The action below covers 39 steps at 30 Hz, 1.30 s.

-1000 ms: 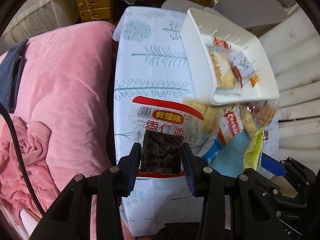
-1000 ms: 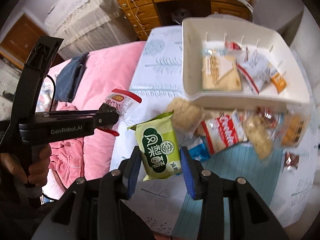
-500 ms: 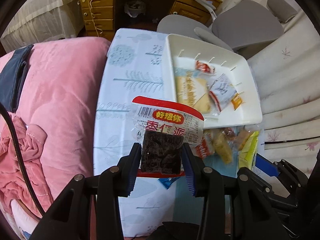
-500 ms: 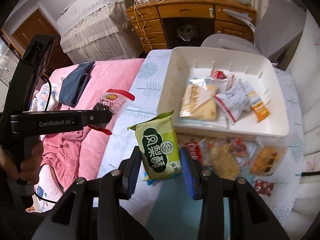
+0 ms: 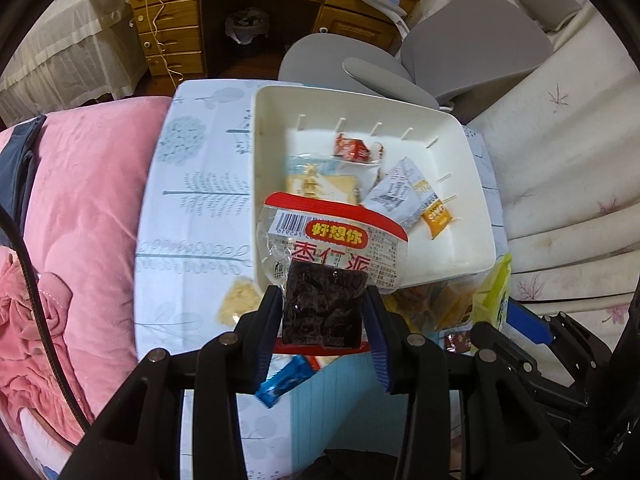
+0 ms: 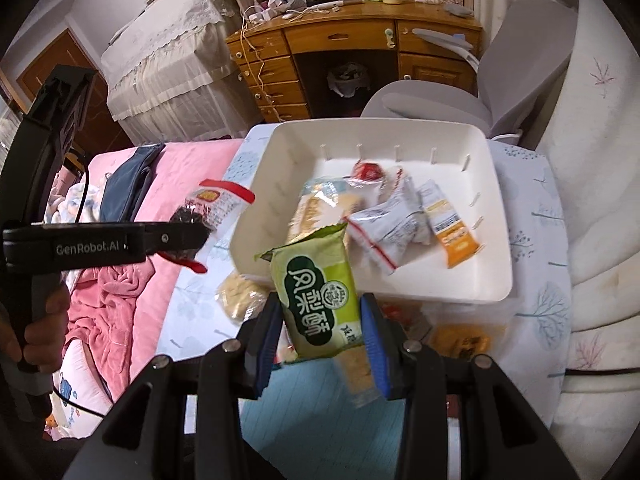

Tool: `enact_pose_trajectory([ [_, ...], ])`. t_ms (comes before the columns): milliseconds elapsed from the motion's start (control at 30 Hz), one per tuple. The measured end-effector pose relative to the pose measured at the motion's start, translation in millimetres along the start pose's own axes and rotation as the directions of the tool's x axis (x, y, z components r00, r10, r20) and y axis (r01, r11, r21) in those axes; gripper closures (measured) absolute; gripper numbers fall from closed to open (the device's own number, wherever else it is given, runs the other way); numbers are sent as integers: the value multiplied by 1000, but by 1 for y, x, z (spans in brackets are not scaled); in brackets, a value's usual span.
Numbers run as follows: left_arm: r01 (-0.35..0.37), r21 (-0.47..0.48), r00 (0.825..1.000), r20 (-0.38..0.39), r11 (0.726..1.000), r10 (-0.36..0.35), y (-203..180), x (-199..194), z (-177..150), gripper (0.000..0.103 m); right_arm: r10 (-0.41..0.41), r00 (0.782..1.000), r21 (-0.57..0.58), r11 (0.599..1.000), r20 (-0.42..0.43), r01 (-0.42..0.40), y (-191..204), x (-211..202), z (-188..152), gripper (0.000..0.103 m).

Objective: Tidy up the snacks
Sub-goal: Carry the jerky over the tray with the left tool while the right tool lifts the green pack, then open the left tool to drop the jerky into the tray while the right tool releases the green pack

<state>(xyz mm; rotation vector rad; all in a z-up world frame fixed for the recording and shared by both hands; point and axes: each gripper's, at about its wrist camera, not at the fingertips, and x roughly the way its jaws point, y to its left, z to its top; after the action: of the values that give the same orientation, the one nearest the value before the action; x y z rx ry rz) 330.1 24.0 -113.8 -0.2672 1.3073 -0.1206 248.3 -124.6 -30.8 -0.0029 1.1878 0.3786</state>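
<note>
Gripping a clear-and-red snack packet with a dark block inside, the left gripper has its blue pads pressed on both sides of the dark lower part, and the packet hangs above the near left corner of the white rectangular plastic bin. From the right wrist view this same packet and the left gripper sit just left of the bin, with a person's hand on the black handle. The right gripper is clenched on a light green pillow-shaped snack packet with dark green lettering, held upright in front of the bin's near wall.

Inside the bin lie a pale yellow cracker packet, a small red wrapped sweet, a grey-white foil sachet and an orange-ended sachet, all touching or overlapping near the middle. Loose snacks lie on the white tree-print tablecloth just in front of the bin, among them a yellow crumbly piece and a blue wrapper. Left of the bin spreads a pink quilted blanket; beyond it stand a grey office chair and a wooden desk with drawers.
</note>
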Motion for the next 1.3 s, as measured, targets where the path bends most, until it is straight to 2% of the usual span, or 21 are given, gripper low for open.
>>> enact_pose_trajectory([
  [400,-44,19,998,-33,999,45,-40,24,7,62,46,999,27,999,-11,-46,-38,12,6,62],
  [567,-64,17,998,7,998,64,-43,16,7,39,70,998,47,996,5,-70,-47,10,5,62],
  [633,-81,18,997,8,997,80,-43,13,6,35,82,996,64,994,19,-83,-51,8,6,60],
  [700,-86,7,996,5,996,86,-40,11,5,34,82,996,74,994,23,-84,-53,8,6,54],
  [867,-95,-10,995,11,995,96,-31,-1,-3,28,88,996,78,993,31,-90,-49,3,3,52],
  [1300,-46,15,999,18,999,45,-9,-26,-37,28,54,998,102,993,27,-57,-18,-10,-19,52],
])
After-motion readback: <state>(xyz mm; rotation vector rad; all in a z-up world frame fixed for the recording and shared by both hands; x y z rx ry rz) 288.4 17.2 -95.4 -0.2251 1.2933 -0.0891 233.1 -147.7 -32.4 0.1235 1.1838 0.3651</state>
